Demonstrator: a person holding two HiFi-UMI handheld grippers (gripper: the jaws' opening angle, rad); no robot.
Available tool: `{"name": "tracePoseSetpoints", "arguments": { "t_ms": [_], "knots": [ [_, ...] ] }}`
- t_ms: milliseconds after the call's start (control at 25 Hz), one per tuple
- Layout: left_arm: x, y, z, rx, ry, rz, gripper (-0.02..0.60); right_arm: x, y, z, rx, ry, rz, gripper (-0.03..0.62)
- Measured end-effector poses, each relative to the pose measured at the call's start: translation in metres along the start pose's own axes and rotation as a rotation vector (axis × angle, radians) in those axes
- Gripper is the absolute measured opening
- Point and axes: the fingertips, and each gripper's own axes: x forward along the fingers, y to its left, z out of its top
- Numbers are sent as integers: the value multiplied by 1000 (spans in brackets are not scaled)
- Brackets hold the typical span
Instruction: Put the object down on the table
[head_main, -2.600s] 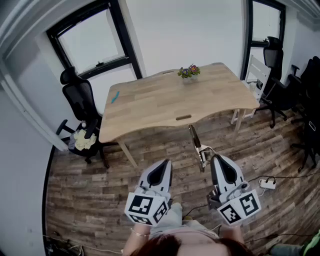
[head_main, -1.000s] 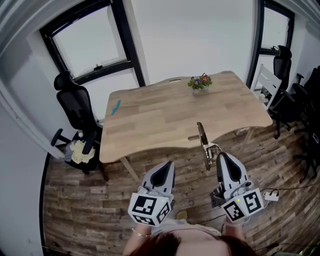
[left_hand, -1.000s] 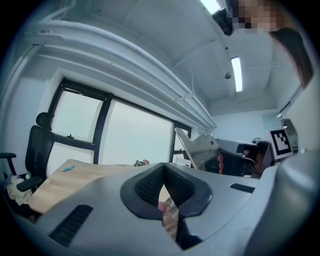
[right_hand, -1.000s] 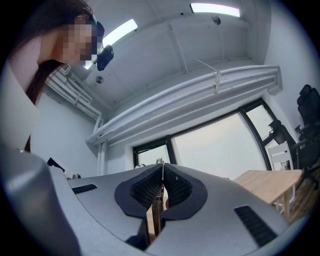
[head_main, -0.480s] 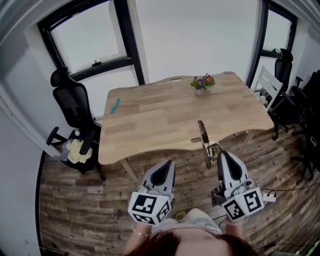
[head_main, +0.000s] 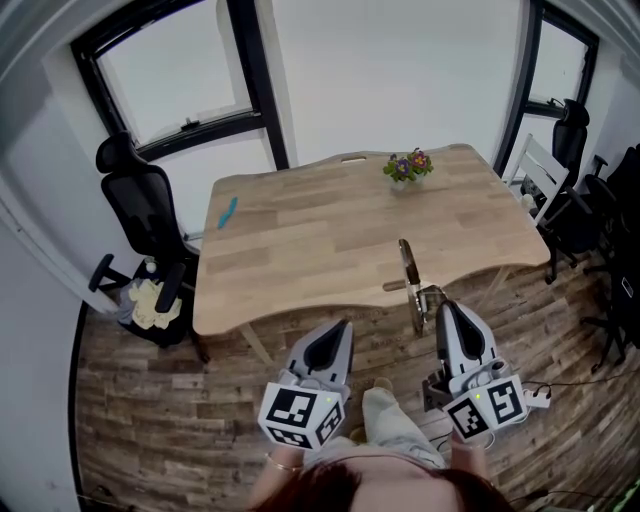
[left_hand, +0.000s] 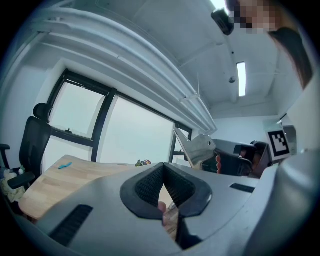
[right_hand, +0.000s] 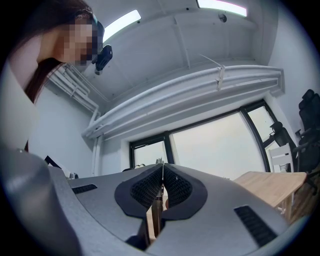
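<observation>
Grey left gripper (head_main: 338, 330) sits nearest you, jaws pressed together on nothing. Right gripper (head_main: 443, 312) is clamped on the metal tool (head_main: 407, 272), gripped edge-on between the pads (blade points up and away). Over the last couple of seconds you've stepped in: the wooden table (head_main: 290, 250) sits closer, and the tool's tip now overlaps its near edge. Nothing is set down yet; likely reach further forward, then lower. Flower pot (head_main: 405, 166) stands at the far side, well apart.
</observation>
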Motion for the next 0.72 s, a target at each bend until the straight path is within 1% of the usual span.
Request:
{"name": "tracePoseSetpoints", "arguments": {
  "t_ms": [440,720],
  "knots": [
    [53,20,-1,14,11,12,0,45,-36,-16,15,7,8,6],
    [94,36,7,20,15,22,0,83,-61,-22,20,20,21,6]
  ]
}}
